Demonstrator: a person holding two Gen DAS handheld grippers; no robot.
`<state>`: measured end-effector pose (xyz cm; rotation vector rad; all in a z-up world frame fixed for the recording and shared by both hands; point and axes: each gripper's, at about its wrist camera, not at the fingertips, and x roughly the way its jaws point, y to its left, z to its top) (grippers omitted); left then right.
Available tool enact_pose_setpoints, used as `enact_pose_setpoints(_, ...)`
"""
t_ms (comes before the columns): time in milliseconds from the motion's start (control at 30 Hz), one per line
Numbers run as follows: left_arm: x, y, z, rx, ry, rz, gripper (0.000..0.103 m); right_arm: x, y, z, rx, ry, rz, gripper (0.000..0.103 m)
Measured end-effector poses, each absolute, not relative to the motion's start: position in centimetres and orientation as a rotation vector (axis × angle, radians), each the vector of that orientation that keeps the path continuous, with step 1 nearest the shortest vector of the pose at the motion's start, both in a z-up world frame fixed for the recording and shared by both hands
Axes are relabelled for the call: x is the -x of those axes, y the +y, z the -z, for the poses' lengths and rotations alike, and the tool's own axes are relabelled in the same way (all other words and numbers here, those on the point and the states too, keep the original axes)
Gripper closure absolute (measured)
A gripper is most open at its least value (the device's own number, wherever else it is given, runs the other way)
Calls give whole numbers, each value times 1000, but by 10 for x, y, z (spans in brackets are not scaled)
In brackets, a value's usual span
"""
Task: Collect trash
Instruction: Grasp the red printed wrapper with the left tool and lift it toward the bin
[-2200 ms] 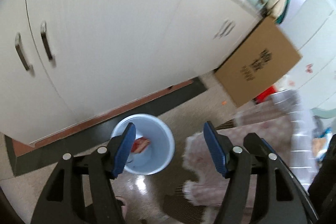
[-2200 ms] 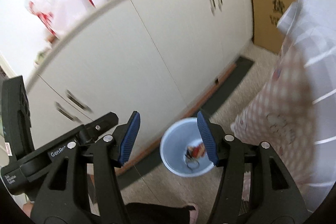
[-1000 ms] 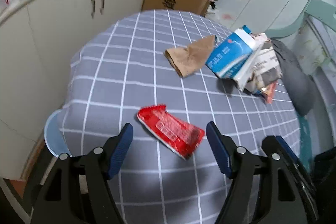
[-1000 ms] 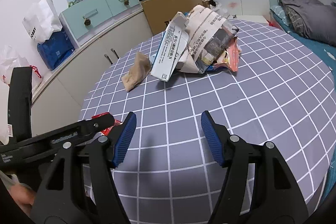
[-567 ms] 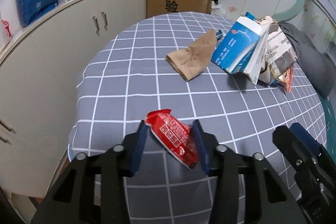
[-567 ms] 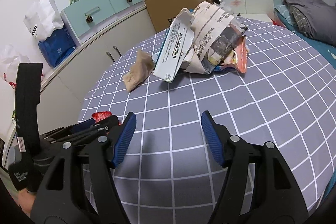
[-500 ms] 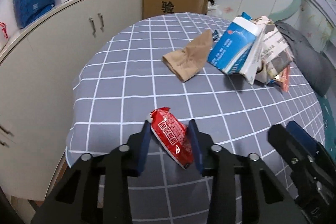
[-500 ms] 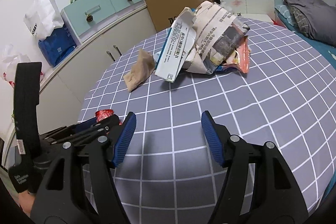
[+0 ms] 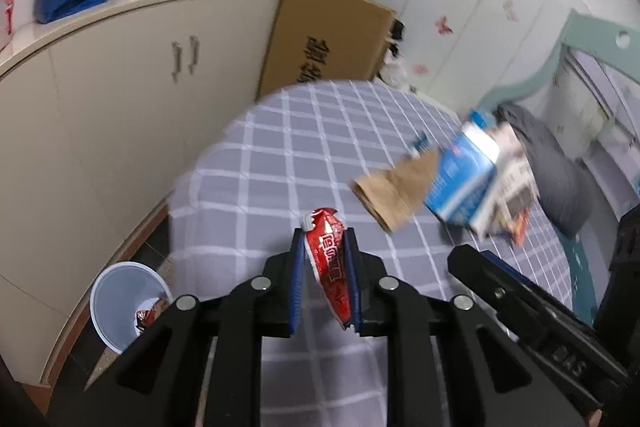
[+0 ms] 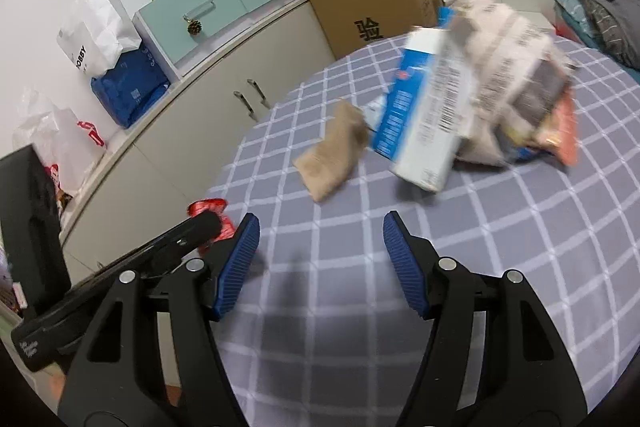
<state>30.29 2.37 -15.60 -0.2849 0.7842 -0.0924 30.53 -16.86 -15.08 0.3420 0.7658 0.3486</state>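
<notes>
The right gripper (image 10: 320,247) hovers with jaws apart over the checked cloth (image 10: 500,247). Beyond lie a brown bag (image 10: 332,157) and a blurred carton (image 10: 428,119), perhaps atop crumpled papers (image 10: 516,67).

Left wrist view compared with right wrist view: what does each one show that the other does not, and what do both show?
Only the left wrist view shows the blue bin on the floor and the left gripper shut on the red wrapper. Only the right wrist view shows the right gripper, open and empty. Both show the brown paper bag, the blue carton and the checked tablecloth.
</notes>
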Motion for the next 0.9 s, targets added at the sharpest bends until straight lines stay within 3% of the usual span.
enact_pose_setpoints(333, -326, 83, 150, 346, 756, 32, 85, -370, -135, 163, -279, 783, -163, 40)
enact_pose_setpoints(400, -327, 94, 153, 354, 756, 30, 85, -376, -134, 166, -292, 798, -173, 60)
enact_pose_setpoints(433, -326, 98, 155, 359, 756, 27, 85, -378, -133, 166, -293, 800, -179, 79)
enact_pose_setpoints(533, -326, 112, 159, 387, 759, 20, 85, -380, -128, 165, -268, 794, -187, 96)
enact_pose_setpoints(900, -303, 171, 174, 460, 760, -12, 85, -337, -50, 136, -150, 702, -436, 99)
